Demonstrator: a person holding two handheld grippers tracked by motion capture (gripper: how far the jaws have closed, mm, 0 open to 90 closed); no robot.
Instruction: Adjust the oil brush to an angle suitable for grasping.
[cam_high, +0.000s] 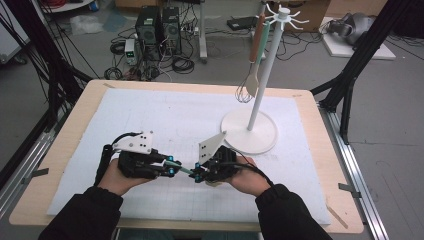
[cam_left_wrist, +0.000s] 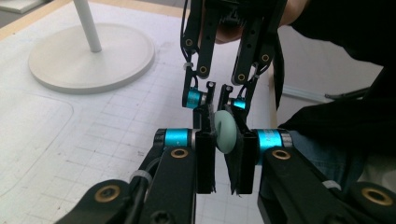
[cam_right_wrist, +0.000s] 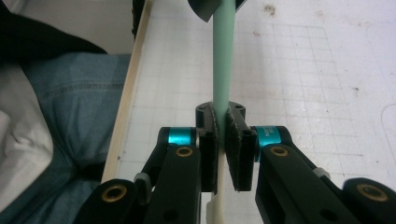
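— Where is the mint-green handle (cam_right_wrist: 222, 60)?

— Low over the white gridded mat (cam_high: 165, 120), near the table's (cam_high: 65, 150) front edge, stretched between both grippers.

— How do the jaws stand?

— The left gripper (cam_left_wrist: 223, 156) has them nearly closed, pads pressing on the handle's rounded end. The right gripper (cam_right_wrist: 223, 154) is clamped just as narrowly on the shaft.

— And around them?

— The white stand (cam_high: 260, 100) rises just beyond the right hand (cam_high: 247, 177), with a whisk (cam_high: 245, 90) and a spatula (cam_high: 256, 60) hanging from its hooks.
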